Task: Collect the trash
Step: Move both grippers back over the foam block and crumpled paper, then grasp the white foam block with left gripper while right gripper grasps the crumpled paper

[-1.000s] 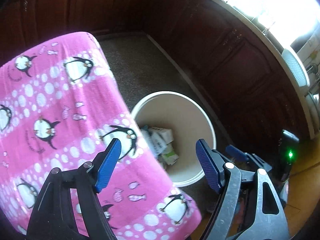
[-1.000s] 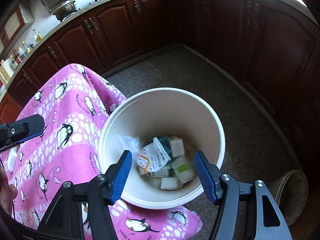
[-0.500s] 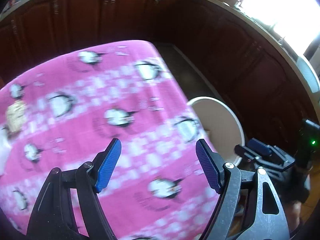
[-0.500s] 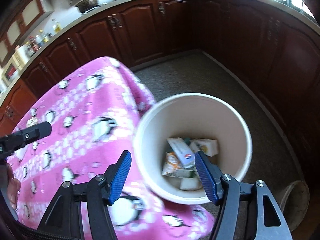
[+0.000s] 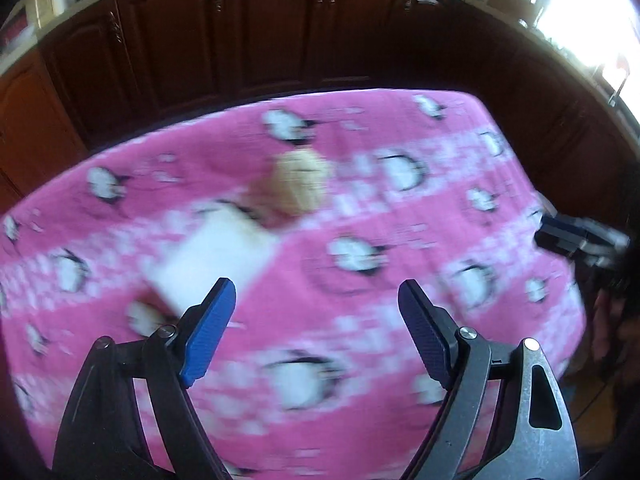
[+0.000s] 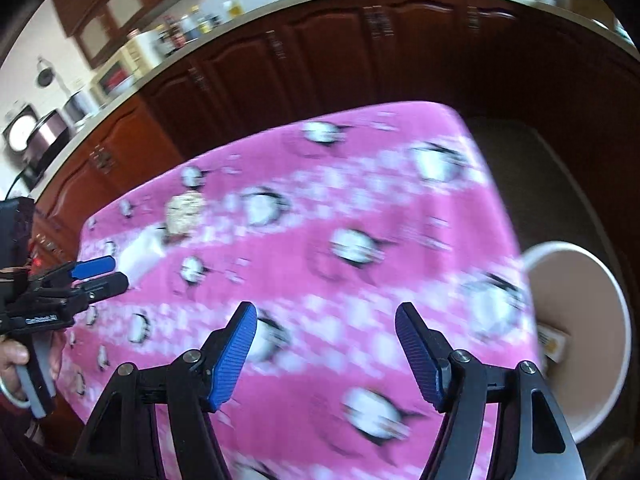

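Both claws are opening with nothing between their jaws: the left claw [image 5: 316,324] and right claw [image 6: 326,350] hang over the pink penguin-print table [image 5: 400,280]. Blurred trash, a white sheet [image 5: 212,256] touching a tan wad [image 5: 296,188], lies toward 11 o'clock. The white bin [image 6: 580,320] stands off the table's 3 o'clock edge; dark cabinets [image 5: 280,28] ring the room.

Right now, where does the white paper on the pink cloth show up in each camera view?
Left wrist: white paper sits left of centre, just above the left tool's left finger, blurred.
Right wrist: it lies at far left, beside the left tool.
Shared landmark: the tan crumpled wad next to it.
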Tool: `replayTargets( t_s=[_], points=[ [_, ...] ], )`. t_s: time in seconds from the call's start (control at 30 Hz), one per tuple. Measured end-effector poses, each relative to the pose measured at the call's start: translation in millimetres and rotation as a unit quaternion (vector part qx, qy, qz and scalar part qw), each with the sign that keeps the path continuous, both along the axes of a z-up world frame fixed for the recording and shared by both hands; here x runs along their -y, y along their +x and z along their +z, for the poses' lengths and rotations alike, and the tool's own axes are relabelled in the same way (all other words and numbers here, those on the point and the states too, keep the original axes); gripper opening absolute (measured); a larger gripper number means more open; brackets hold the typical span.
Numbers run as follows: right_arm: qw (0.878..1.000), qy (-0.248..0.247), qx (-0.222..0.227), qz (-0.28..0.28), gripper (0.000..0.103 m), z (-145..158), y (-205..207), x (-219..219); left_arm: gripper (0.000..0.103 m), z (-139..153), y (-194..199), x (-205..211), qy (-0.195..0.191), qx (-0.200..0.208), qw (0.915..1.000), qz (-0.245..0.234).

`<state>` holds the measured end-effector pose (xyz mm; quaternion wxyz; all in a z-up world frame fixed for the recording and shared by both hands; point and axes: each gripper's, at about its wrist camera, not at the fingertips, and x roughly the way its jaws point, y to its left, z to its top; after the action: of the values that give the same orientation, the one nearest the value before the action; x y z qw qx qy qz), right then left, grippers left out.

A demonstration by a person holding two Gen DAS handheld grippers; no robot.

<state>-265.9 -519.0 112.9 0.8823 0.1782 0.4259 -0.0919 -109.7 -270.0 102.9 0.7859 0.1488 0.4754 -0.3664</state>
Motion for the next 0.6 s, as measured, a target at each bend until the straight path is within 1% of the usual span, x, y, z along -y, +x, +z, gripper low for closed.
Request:
replayTargets(
  t_s=[0.1, 0.17, 0.23, 0.33, 0.43, 0.5, 0.6],
  points=[
    [1.0, 0.013, 0.003, 0.026, 0.075, 0.5, 39.5, -24.7, 0.083, -8.1, 23.0, -14.9, 0.024, 0.016, 0.9995, -0.012],
    [0.999, 0.023, 0.005, 0.04, 0.075, -0.6, 65.4, -39.1, 0.083, -15.1, 37.5, -18.6, 0.041, 0.028, 0.9986, -0.017],
    [0.998, 0.034, 0.005, 0.056, 0.075, -2.8, 96.2, -54.5, 0.083, -23.4, 48.5, -18.3, 0.051, 0.031, 0.9978, -0.029],
    [0.997, 0.048, -0.002, 0.064, 0.075, -9.4, 138.3, -68.4, 0.083, -35.2, 57.4, -15.2, 0.066, 0.045, 0.9956, -0.05],
    [0.995, 0.076, -0.008, 0.068, 0.075, -18.0, 175.8, -76.6, 0.083, -45.4, 62.4, -9.5, 0.072, 0.04, 0.9941, -0.07],
    [0.993, 0.095, -0.019, 0.069, 0.075, -27.2, 198.1, -81.0, 0.083, -53.3, 64.4, -3.8, 0.088, 0.04, 0.9922, -0.08],
    [0.991, 0.103, -0.035, 0.074, 0.075, -41.1, 224.1, -89.2, 0.083, -62.8, 66.4, -1.1, 0.098, 0.044, 0.9909, -0.081]
  ],
)
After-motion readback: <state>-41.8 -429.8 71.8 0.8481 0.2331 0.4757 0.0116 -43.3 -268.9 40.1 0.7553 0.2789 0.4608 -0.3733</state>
